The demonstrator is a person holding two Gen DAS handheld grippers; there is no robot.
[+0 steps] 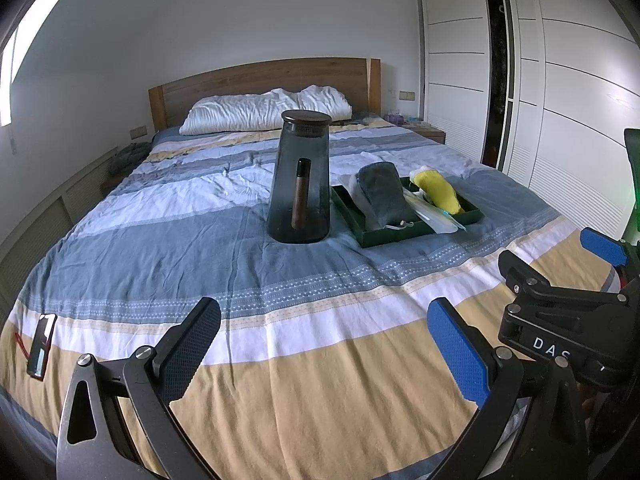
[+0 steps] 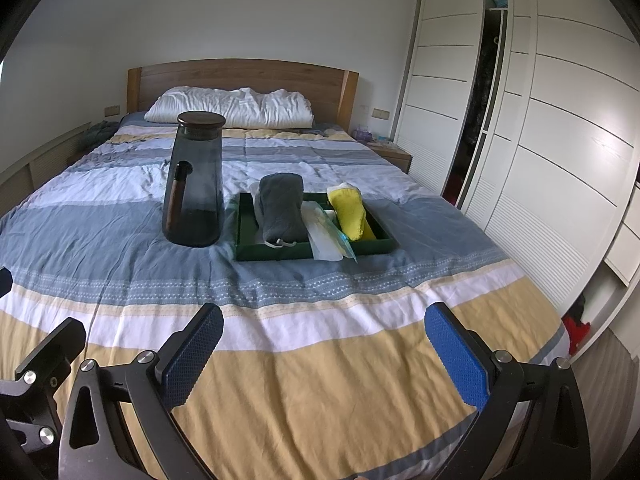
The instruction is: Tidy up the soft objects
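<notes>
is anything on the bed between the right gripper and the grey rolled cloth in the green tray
Nothing visible blocks it. Only bare bedspread lies between the open right gripper and the green tray holding the grey rolled cloth. The dark glass jug stands beside the tray, off to its left.

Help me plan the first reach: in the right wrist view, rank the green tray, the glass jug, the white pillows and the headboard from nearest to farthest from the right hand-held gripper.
From the right hand-held gripper:
1. Green tray, ahead, slightly right, holding the rolled cloths.
2. Glass jug, ahead left; its base sits nearly level with the tray's front, so this is close.
3. White pillows, at the bed's head.
4. Headboard, behind the pillows.
</notes>
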